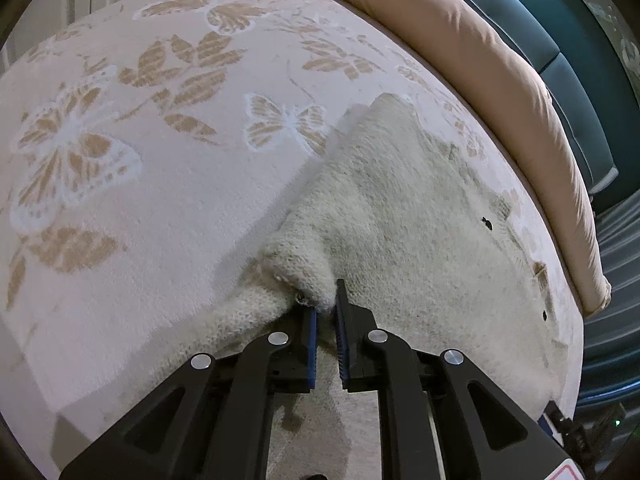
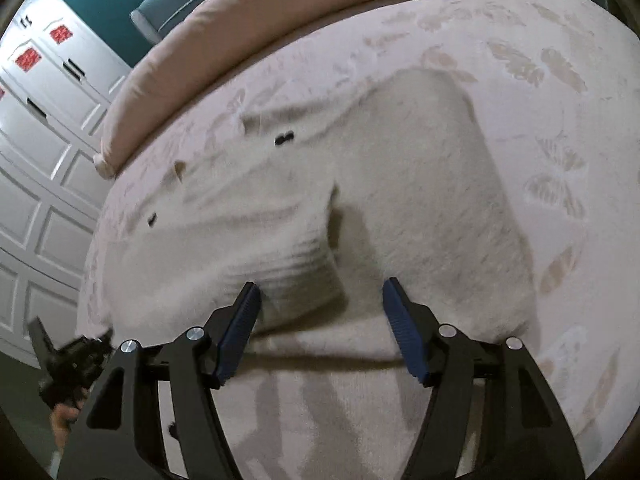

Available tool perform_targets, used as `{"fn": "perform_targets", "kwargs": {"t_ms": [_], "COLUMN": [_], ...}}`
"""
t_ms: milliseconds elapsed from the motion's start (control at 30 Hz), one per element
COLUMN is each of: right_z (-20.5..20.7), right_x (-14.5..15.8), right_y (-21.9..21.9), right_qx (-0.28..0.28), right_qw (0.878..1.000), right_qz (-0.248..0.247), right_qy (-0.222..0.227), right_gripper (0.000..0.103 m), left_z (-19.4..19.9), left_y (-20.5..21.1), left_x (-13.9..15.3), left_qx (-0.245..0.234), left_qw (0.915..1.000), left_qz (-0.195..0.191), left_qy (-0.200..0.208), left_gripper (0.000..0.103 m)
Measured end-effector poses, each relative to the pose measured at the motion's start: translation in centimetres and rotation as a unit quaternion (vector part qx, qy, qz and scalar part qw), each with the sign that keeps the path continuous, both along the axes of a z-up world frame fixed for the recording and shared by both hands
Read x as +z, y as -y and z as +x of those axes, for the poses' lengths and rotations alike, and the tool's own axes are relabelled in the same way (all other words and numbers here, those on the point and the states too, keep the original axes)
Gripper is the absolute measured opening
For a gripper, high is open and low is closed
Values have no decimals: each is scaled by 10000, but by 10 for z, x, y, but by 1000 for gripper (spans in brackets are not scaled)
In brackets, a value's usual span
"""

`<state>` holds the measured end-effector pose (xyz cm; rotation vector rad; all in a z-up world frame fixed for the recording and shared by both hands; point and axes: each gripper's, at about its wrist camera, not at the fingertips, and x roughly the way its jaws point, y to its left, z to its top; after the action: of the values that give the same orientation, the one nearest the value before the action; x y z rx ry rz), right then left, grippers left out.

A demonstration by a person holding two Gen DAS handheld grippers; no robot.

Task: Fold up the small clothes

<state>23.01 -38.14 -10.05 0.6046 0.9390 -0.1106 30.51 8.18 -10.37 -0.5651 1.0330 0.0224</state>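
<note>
Left wrist view: fuzzy cream sweater [image 1: 400,208], cuff bunched in left gripper [image 1: 326,312].

Butterfly-patterned blanket [image 1: 132,184] over bed, tan pillow [image 1: 492,64], teal headboard [image 1: 560,40], white panelled wardrobe [image 2: 44,148]

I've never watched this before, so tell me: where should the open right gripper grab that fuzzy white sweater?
Probably the ribbed cuff of the sweater, lying folded just ahead of the right gripper. Its raised, thick edge sits between the open fingers, so coming straight forward and low should catch it. The left gripper already pinches another bunched edge.
</note>
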Motion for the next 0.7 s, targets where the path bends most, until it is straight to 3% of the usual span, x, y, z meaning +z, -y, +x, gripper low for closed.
{"fn": "perform_targets", "kwargs": {"t_ms": [33, 133, 267, 300, 333, 400, 467, 500, 600, 700], "right_z": [4, 24, 12, 8, 7, 23, 34, 26, 14, 1], "right_x": [1, 22, 109, 116, 114, 67, 0, -3, 23, 58], "right_y": [-4, -12, -15, -14, -12, -5, 5, 7, 8, 1], "right_qx": [22, 222, 156, 103, 45, -34, -55, -71, -383, -891], "right_qw": [9999, 9993, 9886, 9863, 9866, 9943, 9925, 9938, 9947, 9884], "right_qz": [-116, -292, -299, -355, -482, -912, -962, -942, -868, -1231], "right_qy": [-27, -32, 1469, 1609, 1559, 543, -748, -580, -400, 0], "right_gripper": [57, 7, 5, 5, 5, 5, 5, 5, 8, 9], "left_z": [0, 0, 0, 0, 0, 0, 1, 1, 2, 0], "left_y": [1, 0, -7, -6, -4, 1, 4, 5, 4, 5], "left_x": [0, 2, 1, 0, 1, 2, 3, 3, 2, 0], "left_qx": [-9, 27, 123, 101, 63, 17, -17, -34, -106, -125], "left_qw": [10000, 10000, 9995, 9997, 9999, 10000, 9998, 9997, 9996, 9995], "left_qz": [43, 14, -263, -221, -111, 73, 192, 215, 232, 298], "left_qy": [16, -27, -105, -89, -61, -53, -77, -90, -76, 16], "left_gripper": [11, 11, 11, 11, 11, 11, 11, 12, 12, 12]}}
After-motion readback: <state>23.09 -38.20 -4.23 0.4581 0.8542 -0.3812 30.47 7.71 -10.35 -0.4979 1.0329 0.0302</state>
